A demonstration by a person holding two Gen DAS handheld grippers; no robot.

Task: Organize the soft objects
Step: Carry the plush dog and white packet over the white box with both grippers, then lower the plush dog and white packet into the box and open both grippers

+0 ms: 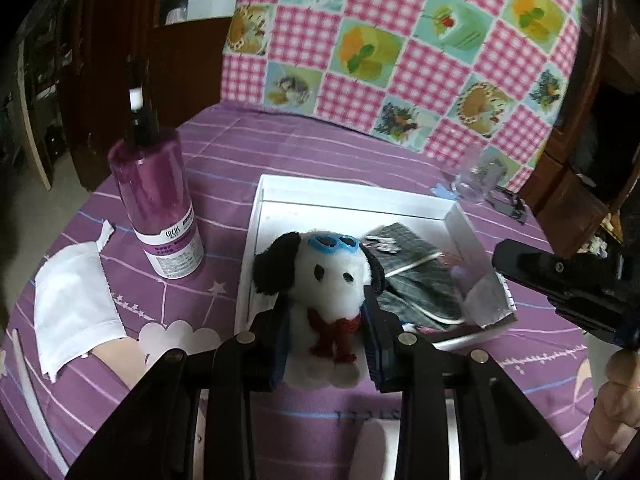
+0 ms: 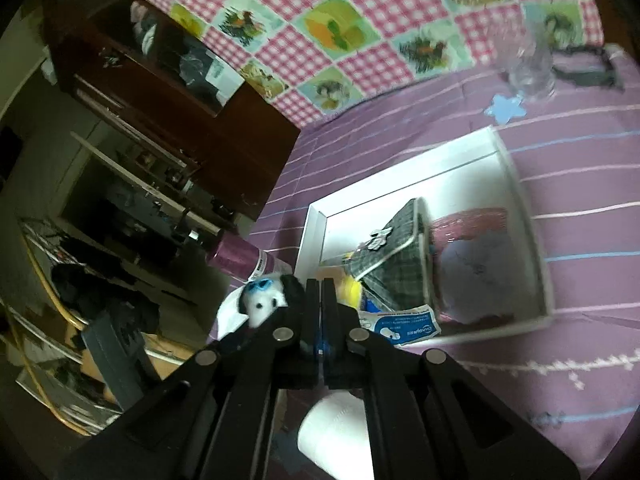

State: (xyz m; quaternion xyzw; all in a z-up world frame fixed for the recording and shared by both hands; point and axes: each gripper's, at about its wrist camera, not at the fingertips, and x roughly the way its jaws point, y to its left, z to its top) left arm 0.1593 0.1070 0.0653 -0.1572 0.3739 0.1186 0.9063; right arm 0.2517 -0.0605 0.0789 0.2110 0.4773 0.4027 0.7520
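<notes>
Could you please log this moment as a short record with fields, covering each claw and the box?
left claw: shut on plush dog, held at the near edge of the box
right claw: shut, holding nothing
white box: on the purple sheet, holds a plaid pouch
purple bottle: upright, left of the box
white mask: flat on the sheet, outside the box

Left gripper (image 1: pixel 326 316) with jaws parted and clamped on a held toy – right gripper (image 2: pixel 320 304) with fingers pressed together, empty, pointing toward twelve o'clock.
</notes>
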